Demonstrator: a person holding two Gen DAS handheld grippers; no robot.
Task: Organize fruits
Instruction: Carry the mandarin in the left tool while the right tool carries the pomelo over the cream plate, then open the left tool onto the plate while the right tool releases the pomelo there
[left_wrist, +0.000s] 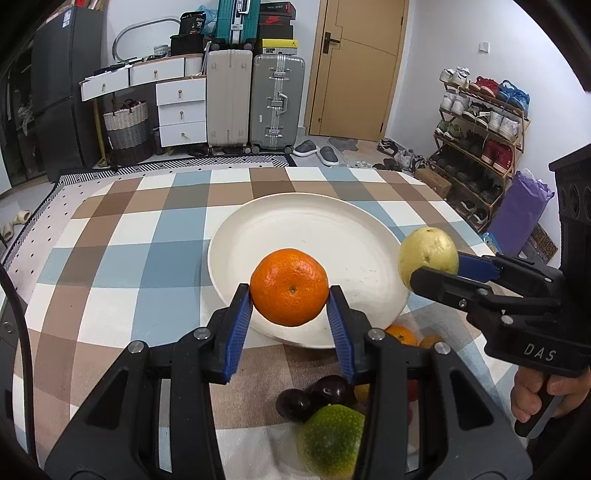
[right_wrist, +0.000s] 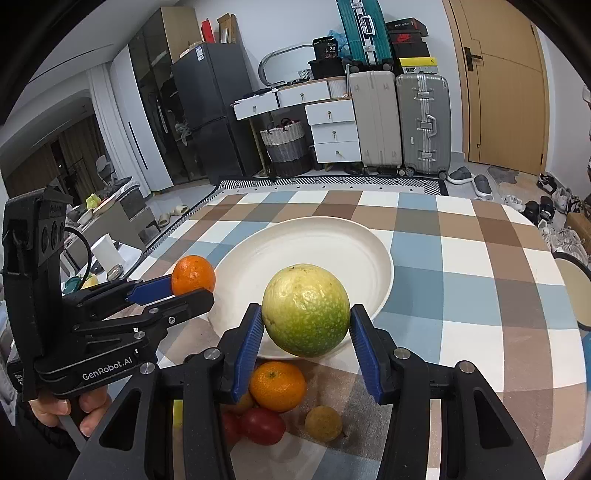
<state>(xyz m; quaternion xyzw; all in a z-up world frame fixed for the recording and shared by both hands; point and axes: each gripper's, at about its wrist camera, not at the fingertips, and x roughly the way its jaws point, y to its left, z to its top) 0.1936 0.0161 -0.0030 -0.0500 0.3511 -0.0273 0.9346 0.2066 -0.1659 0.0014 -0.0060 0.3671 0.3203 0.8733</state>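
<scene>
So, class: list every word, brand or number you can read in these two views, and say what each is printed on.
"DAS": on the right gripper, seen from the left wrist.
"GenRobot.AI": on the left gripper, seen from the right wrist.
"36": on a black bag atop the drawers.
Logo without legible words: red shoebox.
Fridge sticker and yellow box labels: too small to read.

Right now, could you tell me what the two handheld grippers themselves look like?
Both are black plastic pistol-grip tools with silver pivot bolts and ribbed blue pads. The left gripper bears white "GenRobot.AI" lettering and a black cable; the right gripper shows "DAS". Bare hands hold them; a dark sleeve shows on the left.
</scene>
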